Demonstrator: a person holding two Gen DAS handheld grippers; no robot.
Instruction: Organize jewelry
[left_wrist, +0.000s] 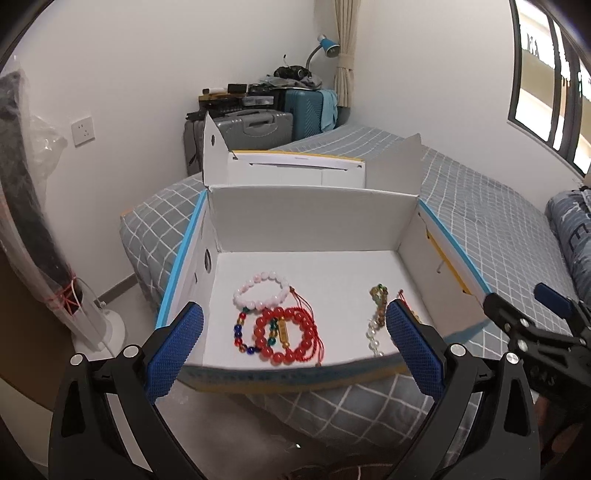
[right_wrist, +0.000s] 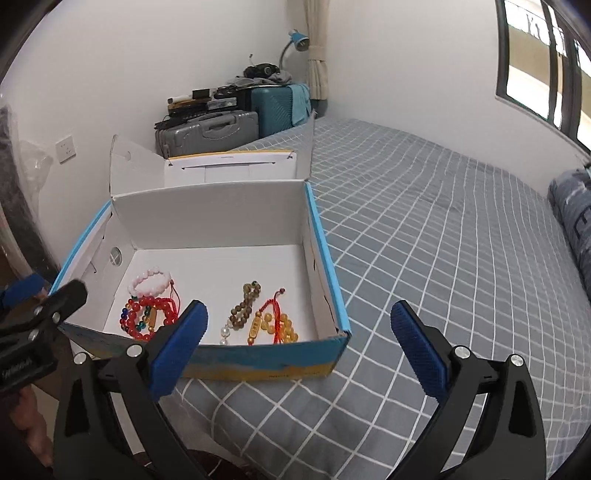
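Left wrist view had both the left gripper (left_wrist: 293, 345) and right gripper (right_wrist: 299, 345) with jaws spread, empty, bracelets (left_wrist: 284, 332) lying in the open box (left_wrist: 314, 206) on the bed (right_wrist: 424, 240), probably light, floppy, slippery beads, best pinched across the strand.

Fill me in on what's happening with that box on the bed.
A person holds a gripper in each hand; the left gripper and right gripper are both open and hold nothing. An open cardboard box sits on the checked bed. Inside lie two clusters: a pink bracelet and red bracelet on one side, brown beads and amber beads on the other.
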